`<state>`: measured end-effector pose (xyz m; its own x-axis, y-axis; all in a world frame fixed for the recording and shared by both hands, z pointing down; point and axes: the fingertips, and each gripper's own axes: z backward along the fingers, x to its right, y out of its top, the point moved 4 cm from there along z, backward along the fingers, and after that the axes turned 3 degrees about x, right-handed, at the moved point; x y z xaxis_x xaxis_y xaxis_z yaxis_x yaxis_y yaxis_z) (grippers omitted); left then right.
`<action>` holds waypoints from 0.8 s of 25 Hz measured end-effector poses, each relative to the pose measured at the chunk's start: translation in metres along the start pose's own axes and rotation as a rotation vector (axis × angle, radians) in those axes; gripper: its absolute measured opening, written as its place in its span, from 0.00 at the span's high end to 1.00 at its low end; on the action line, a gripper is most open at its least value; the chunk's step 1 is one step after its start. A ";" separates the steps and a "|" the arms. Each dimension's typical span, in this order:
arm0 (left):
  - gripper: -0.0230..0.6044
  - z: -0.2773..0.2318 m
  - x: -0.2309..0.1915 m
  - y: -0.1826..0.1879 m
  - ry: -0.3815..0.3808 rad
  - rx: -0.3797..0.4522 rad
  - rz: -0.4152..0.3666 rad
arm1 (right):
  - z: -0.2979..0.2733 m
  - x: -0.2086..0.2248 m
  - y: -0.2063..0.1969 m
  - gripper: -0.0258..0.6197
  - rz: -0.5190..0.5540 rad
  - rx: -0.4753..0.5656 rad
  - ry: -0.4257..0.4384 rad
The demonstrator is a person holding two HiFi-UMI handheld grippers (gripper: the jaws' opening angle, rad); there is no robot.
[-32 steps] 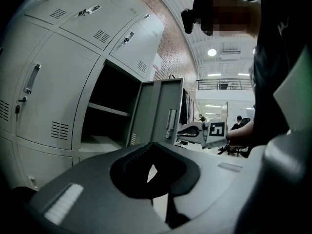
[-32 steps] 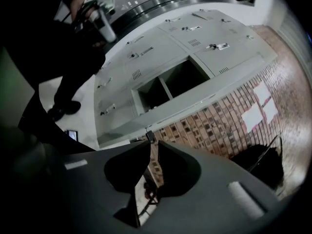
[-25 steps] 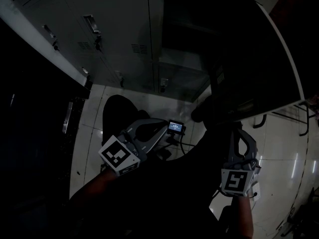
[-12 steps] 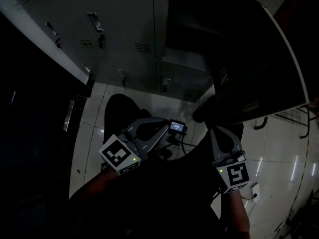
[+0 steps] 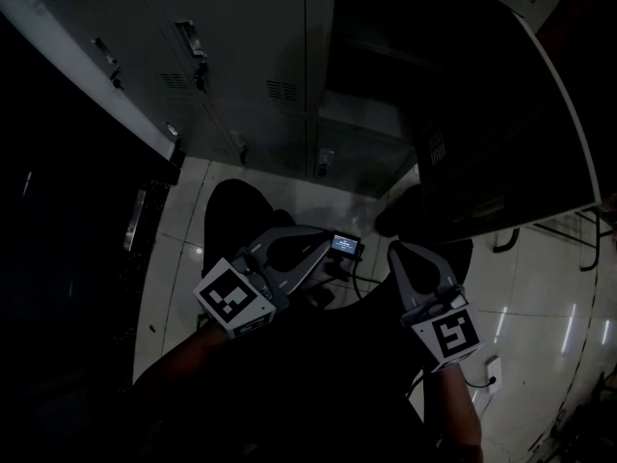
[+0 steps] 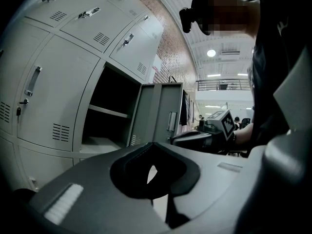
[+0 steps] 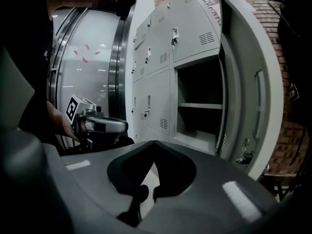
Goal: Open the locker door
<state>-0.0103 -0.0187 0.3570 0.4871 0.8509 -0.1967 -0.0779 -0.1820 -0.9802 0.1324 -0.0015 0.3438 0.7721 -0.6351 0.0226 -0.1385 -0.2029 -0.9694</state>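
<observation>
The grey locker door (image 5: 501, 114) stands swung out to the right, and its compartment (image 5: 376, 56) is dark, with one shelf inside. My right gripper (image 5: 397, 251) hangs below the door's lower edge, apart from it, shut with nothing in it. My left gripper (image 5: 328, 249) is beside it at waist height, also shut and empty. In the right gripper view the open compartment (image 7: 200, 106) and the door (image 7: 248, 91) lie beyond the closed jaws, with the left gripper (image 7: 97, 123) at the left. The left gripper view shows the same compartment (image 6: 107, 111), the door (image 6: 158, 111) and the right gripper (image 6: 214, 130).
Closed lockers with handles (image 5: 193, 41) fill the wall left of the open one and below it (image 5: 323, 157). The floor is pale tile (image 5: 540, 287). A dark cabinet edge (image 5: 87, 75) runs along the left. The person's body is close behind both grippers.
My right gripper has drawn back from under the door's lower edge, moving left and toward the body. The left gripper has hardly moved. The door stays open.
</observation>
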 end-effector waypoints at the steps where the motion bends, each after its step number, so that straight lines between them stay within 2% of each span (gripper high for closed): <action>1: 0.94 -0.001 0.001 0.003 -0.003 0.005 -0.003 | 0.000 0.000 0.002 0.96 -0.003 0.001 0.004; 14: 0.94 -0.003 0.005 0.016 -0.014 0.031 -0.006 | 0.000 -0.001 0.027 0.96 -0.061 0.042 0.054; 20: 0.94 -0.003 0.006 0.018 -0.013 0.028 -0.008 | -0.003 -0.002 0.020 0.96 -0.104 0.026 0.054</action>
<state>-0.0064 -0.0184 0.3386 0.4767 0.8586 -0.1886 -0.0979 -0.1614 -0.9820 0.1263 -0.0072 0.3251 0.7471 -0.6507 0.1358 -0.0428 -0.2511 -0.9670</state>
